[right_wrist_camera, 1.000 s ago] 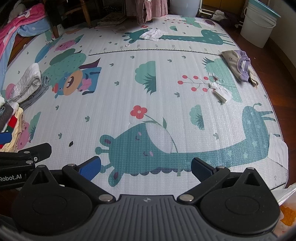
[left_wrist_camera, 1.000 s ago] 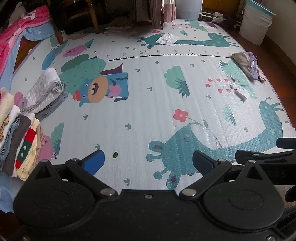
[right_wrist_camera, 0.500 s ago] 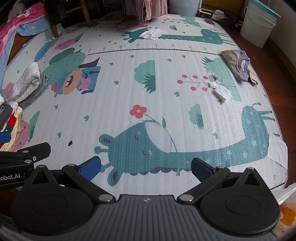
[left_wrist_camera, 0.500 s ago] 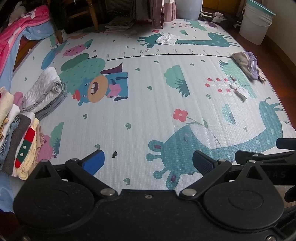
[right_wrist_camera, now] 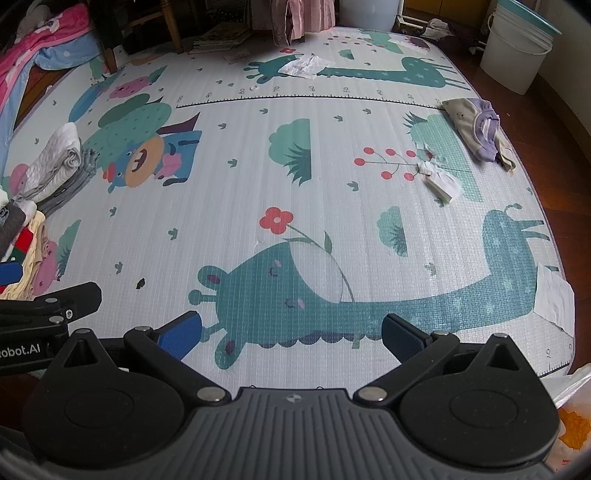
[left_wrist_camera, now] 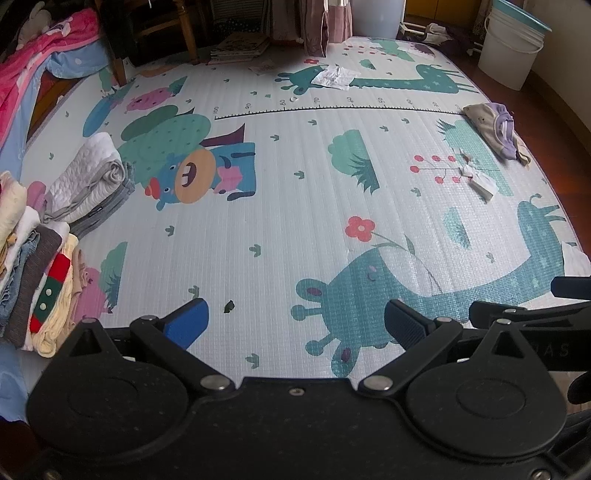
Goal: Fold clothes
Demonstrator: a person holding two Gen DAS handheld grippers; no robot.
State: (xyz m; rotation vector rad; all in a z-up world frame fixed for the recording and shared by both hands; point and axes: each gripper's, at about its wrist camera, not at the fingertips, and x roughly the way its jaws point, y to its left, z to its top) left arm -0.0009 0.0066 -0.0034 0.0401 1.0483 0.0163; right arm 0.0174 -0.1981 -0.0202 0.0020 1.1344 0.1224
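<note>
A crumpled beige and purple garment (left_wrist_camera: 495, 129) lies unfolded at the far right edge of the cartoon play mat (left_wrist_camera: 295, 206); it also shows in the right wrist view (right_wrist_camera: 476, 129). Folded clothes are stacked at the left edge (left_wrist_camera: 33, 280), with a folded white and grey pile (left_wrist_camera: 88, 181) behind them. My left gripper (left_wrist_camera: 295, 325) is open and empty above the mat's near edge. My right gripper (right_wrist_camera: 291, 334) is open and empty beside it, over the teal giraffe print.
A small white cloth (left_wrist_camera: 478, 181) and crumpled paper (left_wrist_camera: 334, 77) lie on the mat. A white bucket (left_wrist_camera: 513, 44) stands at the far right. A chair (left_wrist_camera: 155, 33) and pink bedding (left_wrist_camera: 26, 70) are at the far left. White paper (right_wrist_camera: 554, 295) lies at the right edge.
Both grippers have drifted very slightly; the view barely shifts. Both stay open and empty, and nothing on the mat has moved.
</note>
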